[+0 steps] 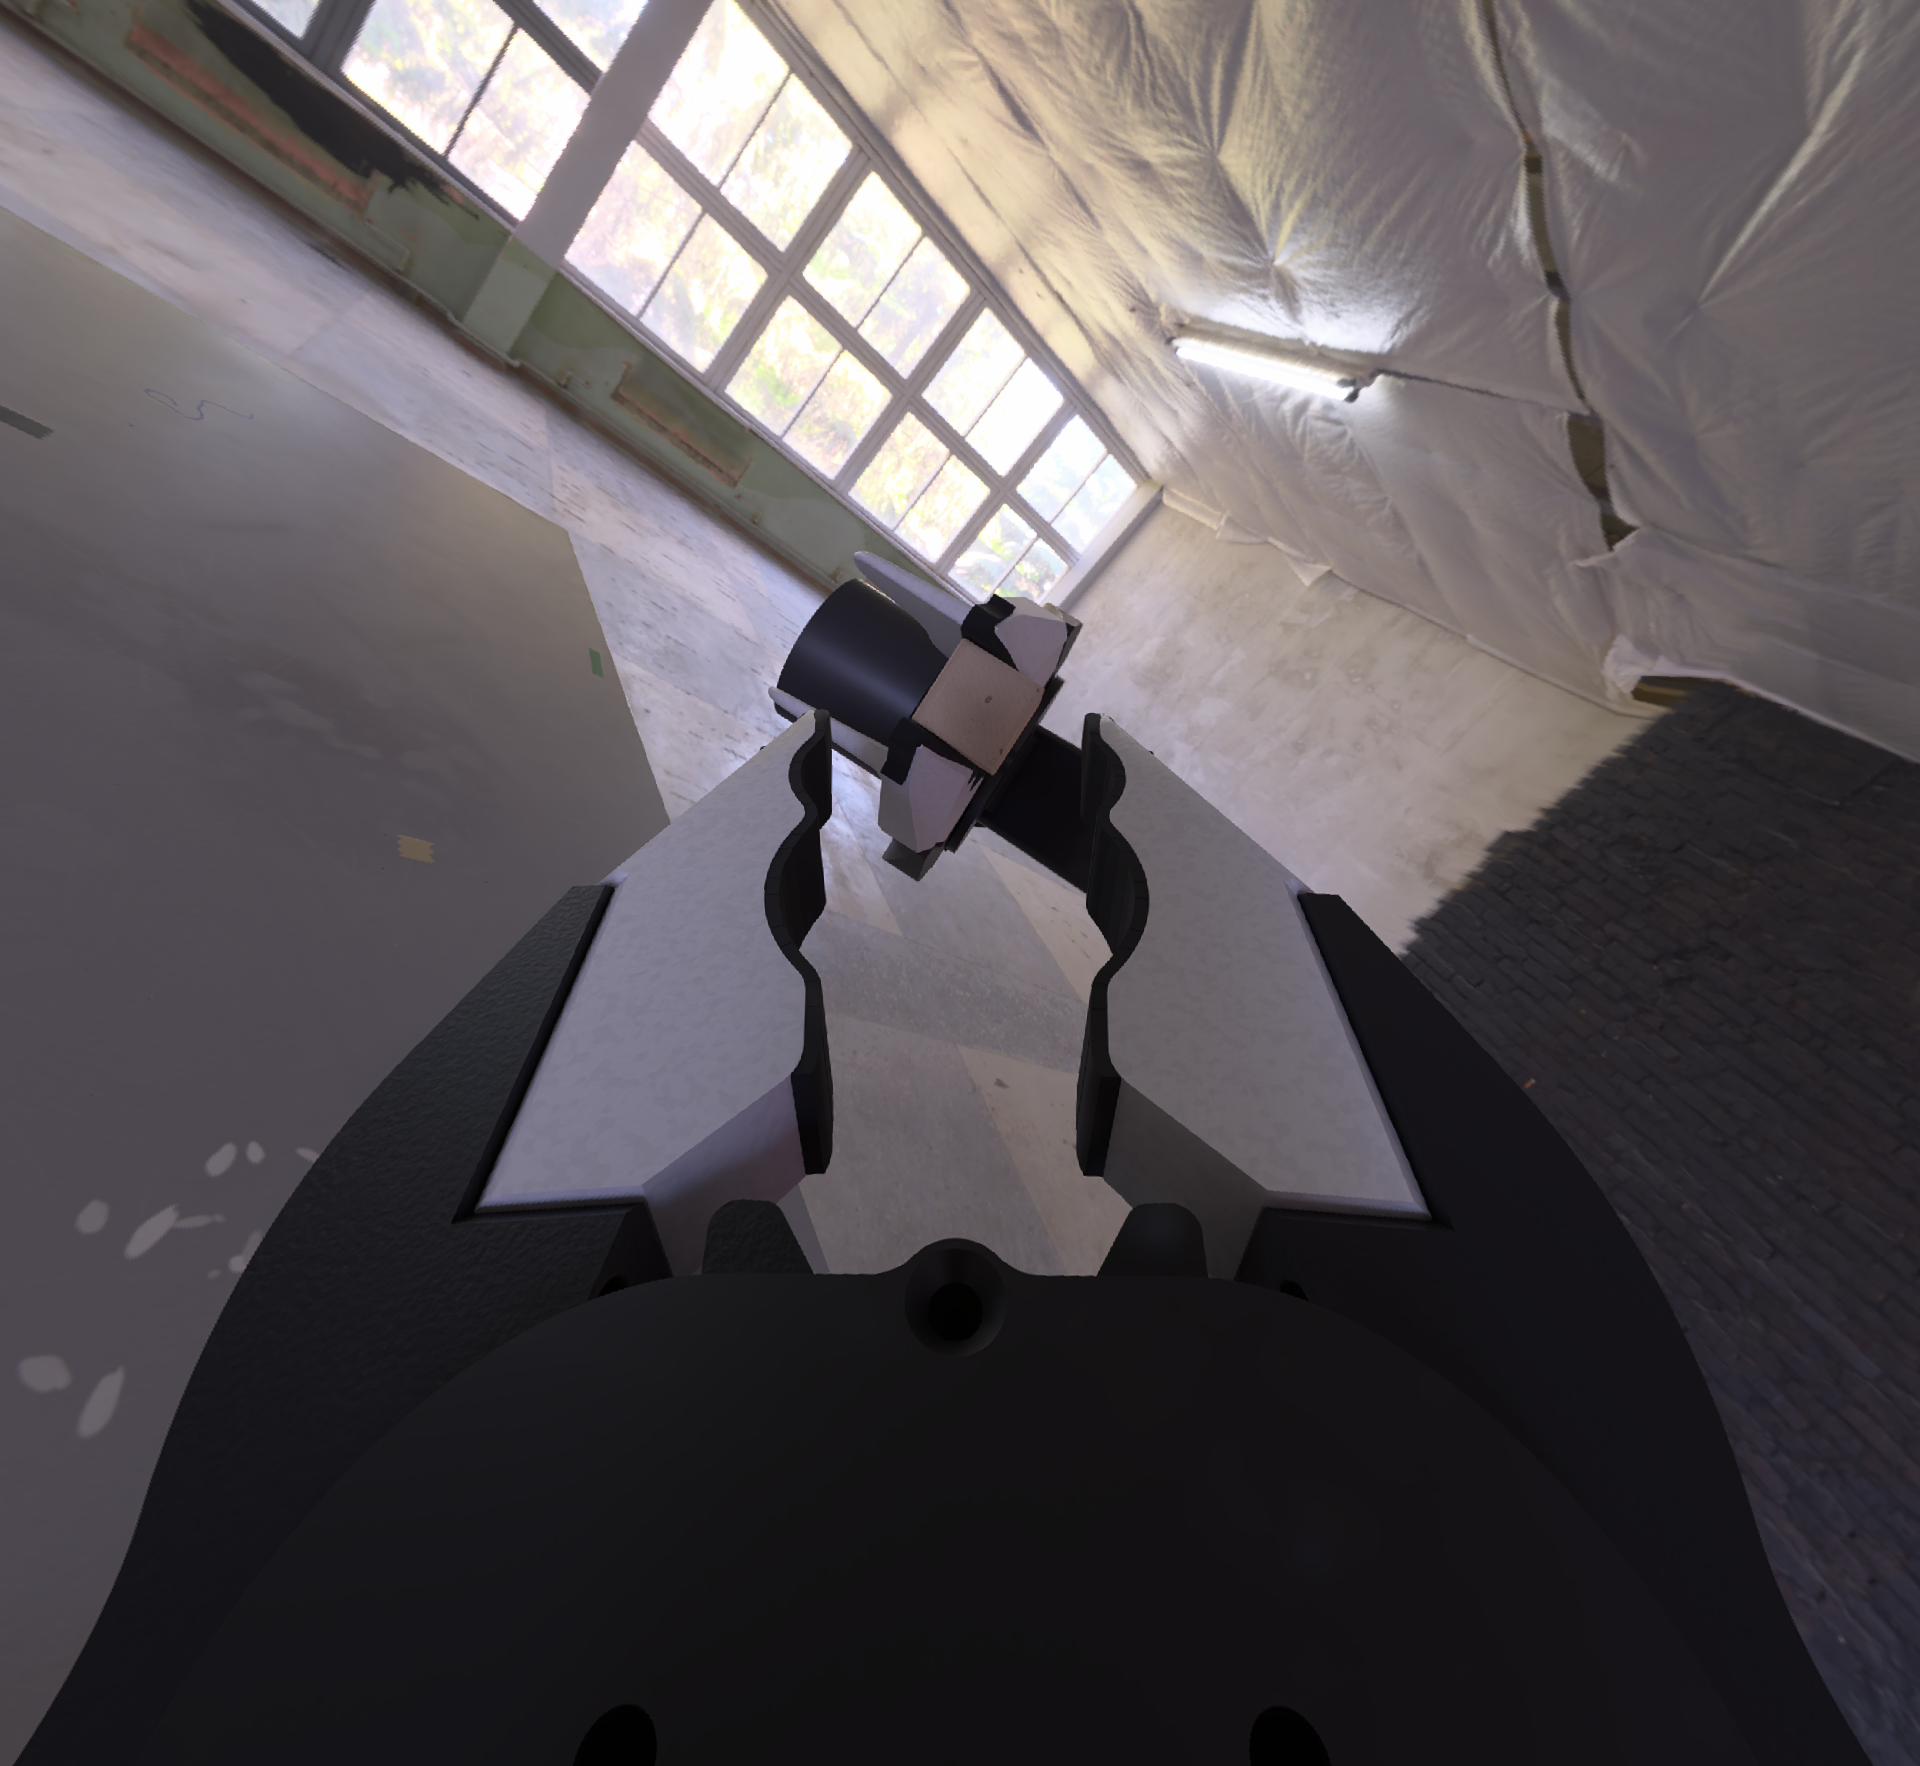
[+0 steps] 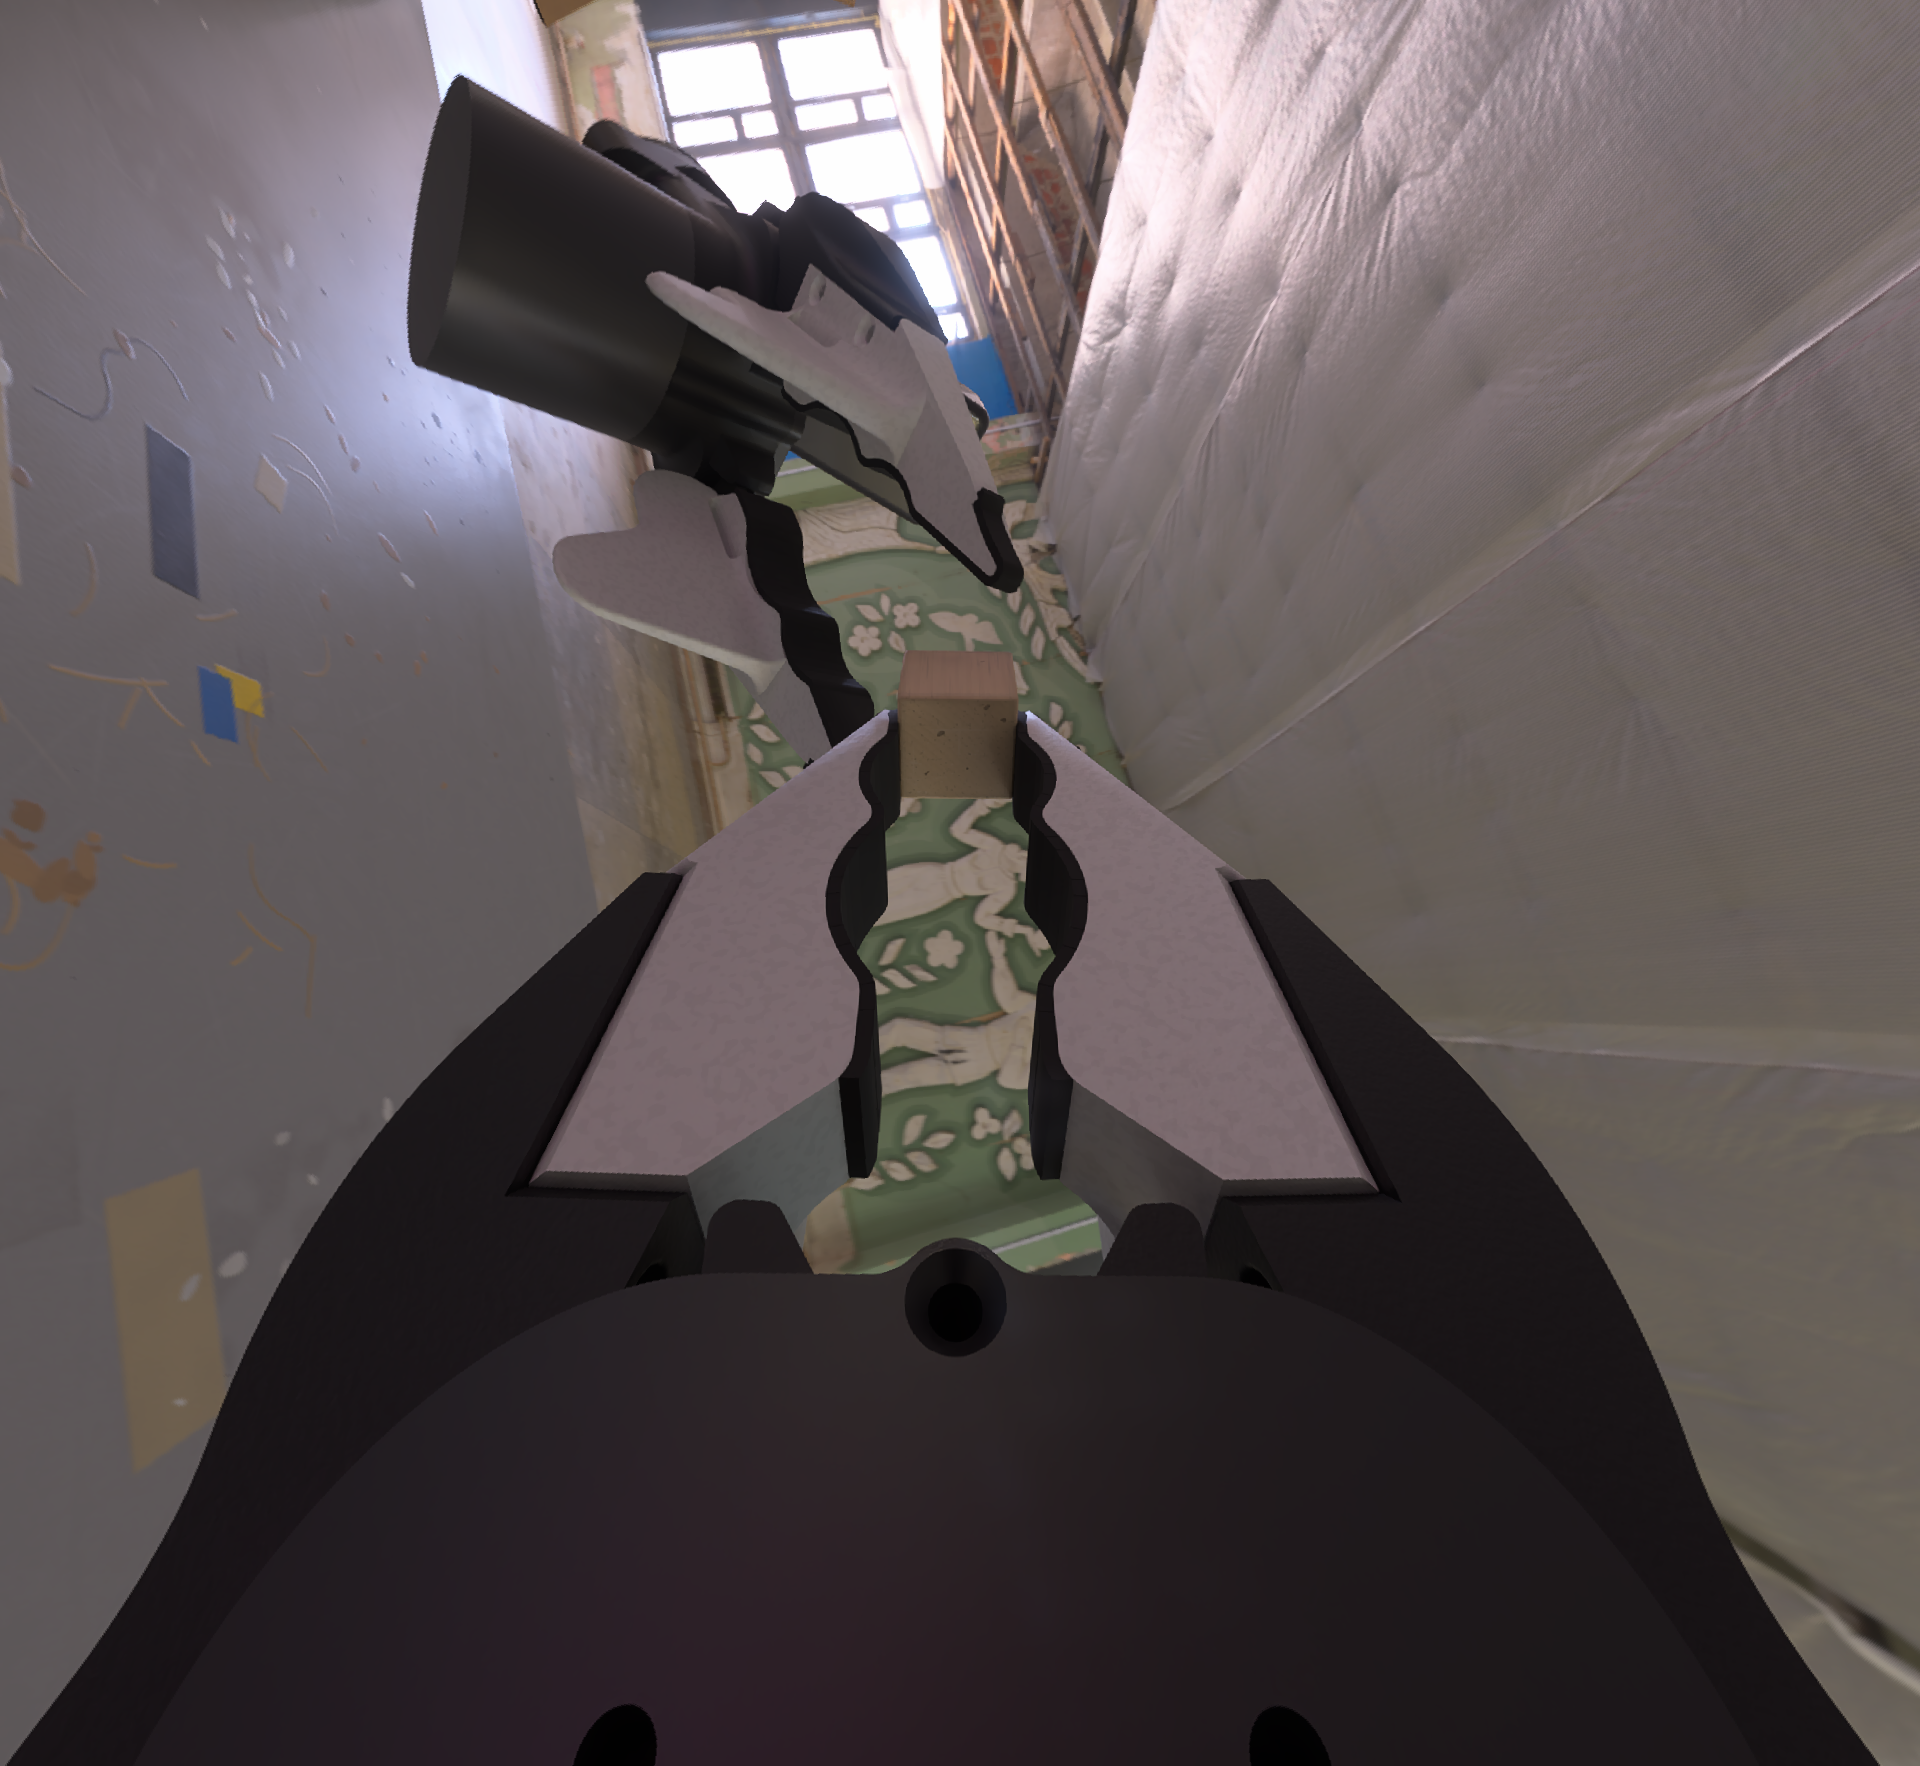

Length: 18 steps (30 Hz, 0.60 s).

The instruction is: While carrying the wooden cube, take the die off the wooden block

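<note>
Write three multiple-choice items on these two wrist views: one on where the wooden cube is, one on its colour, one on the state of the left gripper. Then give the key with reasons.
1. Where is the small pale wooden cube?
A. Lying on the floor
B. Between the tips of the right gripper
C. Inside the left gripper

2. What colour is the cube?
A. Light tan
B. Bright red
C. Dark blue

3. What state is the left gripper in?
A. Shut on a die
B. Shut on the cube
C. Open, holding nothing

Key: 1 B, the right wrist view shows the cube pinched at the tips of the fingers. 2 A, its faces are pale wood. 3 C, the left wrist view shows a wide gap with nothing in it.
</note>
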Tool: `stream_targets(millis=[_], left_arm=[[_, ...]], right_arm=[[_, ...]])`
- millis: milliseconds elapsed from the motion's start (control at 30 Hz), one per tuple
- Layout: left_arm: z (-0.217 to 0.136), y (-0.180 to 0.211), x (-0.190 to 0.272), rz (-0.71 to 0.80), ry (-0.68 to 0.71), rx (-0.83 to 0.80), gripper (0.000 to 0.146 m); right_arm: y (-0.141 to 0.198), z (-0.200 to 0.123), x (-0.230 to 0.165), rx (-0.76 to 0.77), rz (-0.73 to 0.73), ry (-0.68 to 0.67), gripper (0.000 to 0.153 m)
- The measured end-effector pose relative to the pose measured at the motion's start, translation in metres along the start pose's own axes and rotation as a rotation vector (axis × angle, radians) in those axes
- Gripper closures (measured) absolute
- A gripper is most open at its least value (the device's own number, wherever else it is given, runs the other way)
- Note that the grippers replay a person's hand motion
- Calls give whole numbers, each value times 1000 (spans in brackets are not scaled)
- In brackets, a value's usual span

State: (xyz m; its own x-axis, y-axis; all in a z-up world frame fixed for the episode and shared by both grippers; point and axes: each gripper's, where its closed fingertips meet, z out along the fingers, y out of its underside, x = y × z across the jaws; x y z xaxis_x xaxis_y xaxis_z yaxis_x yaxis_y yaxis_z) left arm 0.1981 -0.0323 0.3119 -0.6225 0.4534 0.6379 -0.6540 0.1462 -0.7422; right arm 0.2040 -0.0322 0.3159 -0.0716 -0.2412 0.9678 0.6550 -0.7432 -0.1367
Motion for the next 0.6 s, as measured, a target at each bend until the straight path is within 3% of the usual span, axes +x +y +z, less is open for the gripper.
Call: stream_targets(millis=[100, 167, 333, 433, 600], left_arm=[[-1, -2, -1, 20, -5, 2, 98], [-6, -6, -5, 87, -88, 5, 98], [-33, -12, -19, 485, -545, -84, 97], [-51, -2, -30, 631, -805, -128, 95], [-85, 69, -94, 458, -1052, -304, 93]], right_arm=[[3, 0, 2, -2, 60, -3, 133], [8, -1, 6, -6, 128, -7, 133], [29, -15, 32, 18, 402, 11, 133], [43, -34, 60, 70, 603, 63, 133], [66, -71, 103, 220, 924, 147, 133]])
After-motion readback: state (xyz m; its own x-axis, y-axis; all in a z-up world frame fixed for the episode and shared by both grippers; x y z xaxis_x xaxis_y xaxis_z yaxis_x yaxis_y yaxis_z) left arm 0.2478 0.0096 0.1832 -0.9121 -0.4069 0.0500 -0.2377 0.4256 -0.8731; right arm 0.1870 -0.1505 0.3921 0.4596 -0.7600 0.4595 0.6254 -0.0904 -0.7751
